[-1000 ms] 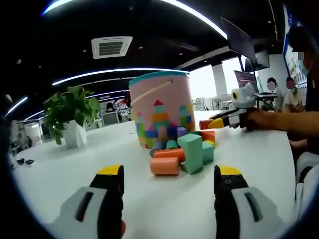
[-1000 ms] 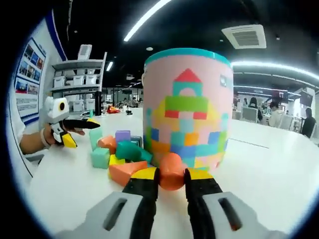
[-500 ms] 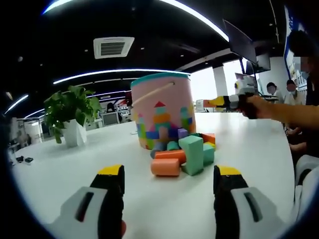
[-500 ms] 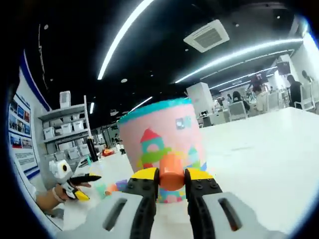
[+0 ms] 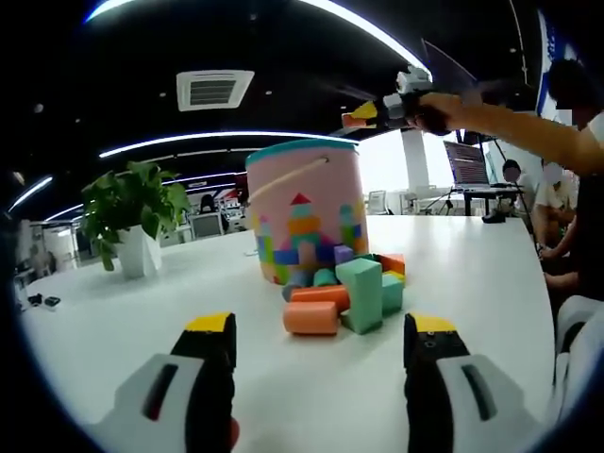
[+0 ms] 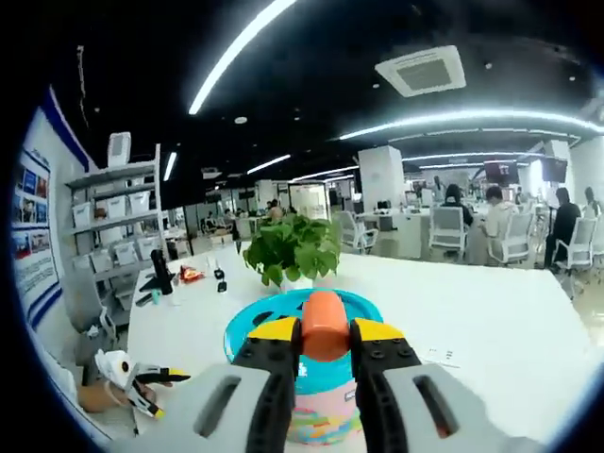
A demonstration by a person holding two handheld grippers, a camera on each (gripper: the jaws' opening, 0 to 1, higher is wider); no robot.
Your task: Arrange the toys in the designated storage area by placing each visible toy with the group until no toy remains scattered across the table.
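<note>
Gripping rounded orange block point(image 6: 325, 326), right tool point(image 6: 326, 332) above pink bucket point(image 6: 321, 415).

Open-plan office: desks, chairs point(image 6: 517, 238), shelving point(image 6: 127, 226)

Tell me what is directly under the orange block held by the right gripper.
The pink bucket, its teal rim open below the orange block. The right gripper hides the bucket's inside.

— Any room ahead of the left claw point(image 5: 319, 351)?
— Bare surface point(image 5: 113, 321) up to the block pile point(image 5: 343, 291), which sits against the bucket point(image 5: 304, 208). A potted plant point(image 5: 132, 219) stands well off to the left.
— And above the bucket?
— Its mouth point(image 6: 247, 326) lies open under the right claw point(image 6: 326, 328).
</note>
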